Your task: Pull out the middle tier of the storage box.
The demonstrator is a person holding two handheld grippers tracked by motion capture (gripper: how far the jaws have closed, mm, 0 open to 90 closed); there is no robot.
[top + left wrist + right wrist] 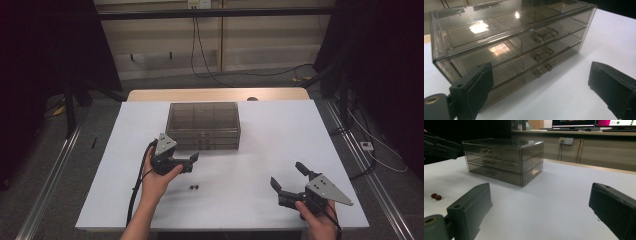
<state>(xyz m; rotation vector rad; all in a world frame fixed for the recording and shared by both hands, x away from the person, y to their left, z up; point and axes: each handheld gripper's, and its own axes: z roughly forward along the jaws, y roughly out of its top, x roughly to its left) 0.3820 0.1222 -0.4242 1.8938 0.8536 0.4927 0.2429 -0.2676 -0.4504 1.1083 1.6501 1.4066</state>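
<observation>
White table (280,150), large, bare but for a few items. Smoked clear three-drawer organiser (203,126) sits toward 12 o'clock of the table centre, all three drawers pushed in, knob pairs facing the person.

Left gripper (192,160), jaws spread wide, hovers just off the organiser's front at about 7 o'clock from it. In the left gripper view the jaws frame the drawer fronts; bottom-drawer handle (543,69) lies between them but apart, no contact.

Right gripper (287,179), jaws also spread, holding nothing, sits well apart at 4 o'clock from the organiser, near the table's near edge.

Two small dark red beads (194,187) lie touching each other on the table, at 6 o'clock from the organiser, just below the left gripper.

Judgement: approach step, left gripper lining up on a drawer handle. Next move calls for easing forward, centring jaws on one knob pair, closing, then a straight pull. Right gripper likely takes the beads after.
</observation>
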